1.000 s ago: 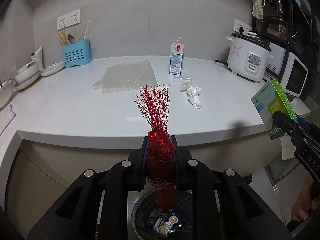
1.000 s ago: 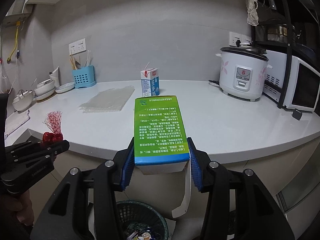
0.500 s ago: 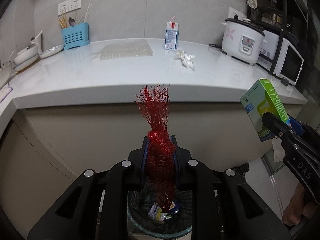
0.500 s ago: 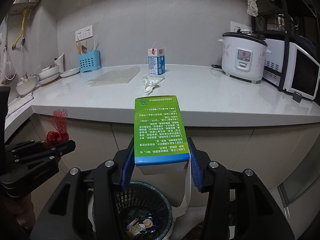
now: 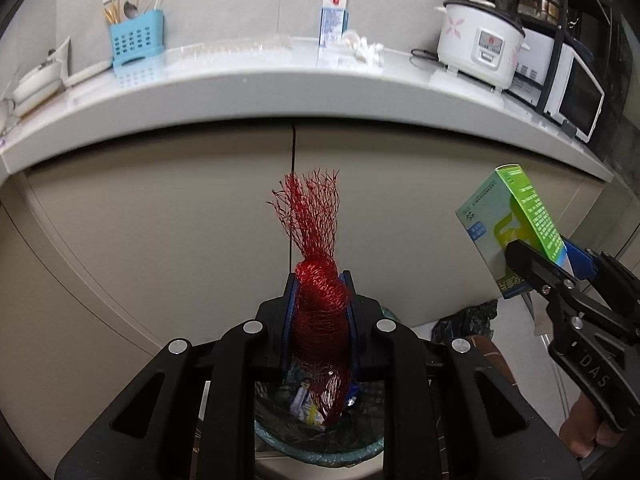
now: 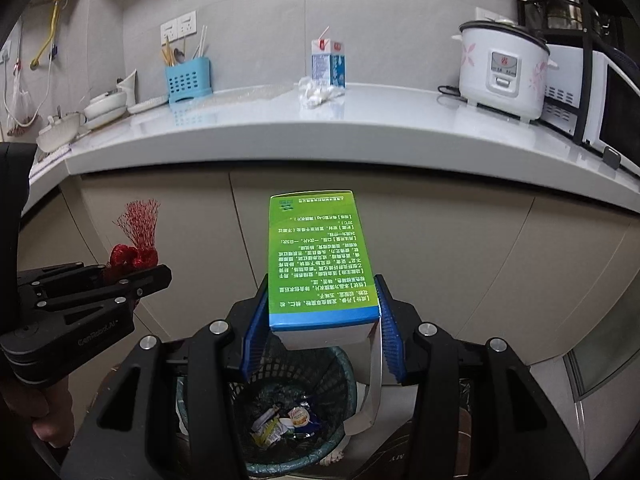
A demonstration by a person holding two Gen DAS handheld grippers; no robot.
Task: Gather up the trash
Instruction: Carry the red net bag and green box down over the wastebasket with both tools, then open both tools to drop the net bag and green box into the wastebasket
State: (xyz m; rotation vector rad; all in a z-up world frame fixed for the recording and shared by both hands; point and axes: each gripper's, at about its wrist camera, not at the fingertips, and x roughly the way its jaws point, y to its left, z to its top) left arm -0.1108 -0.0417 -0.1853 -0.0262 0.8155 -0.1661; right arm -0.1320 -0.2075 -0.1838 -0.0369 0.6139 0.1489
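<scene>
Snagging threatens: left gripper [image 5: 319, 300] jaws pinch the red mesh net [image 5: 316, 240], which may cling above the bin [image 6: 296, 408]; right gripper [image 6: 320, 320] jaws clamp the green box [image 6: 320, 256], whose flap could catch.

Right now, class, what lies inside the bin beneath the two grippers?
The bin holds small crumpled wrappers on a dark liner. The green box and the right gripper cover its near side; in the left view the red net hides more.
</scene>
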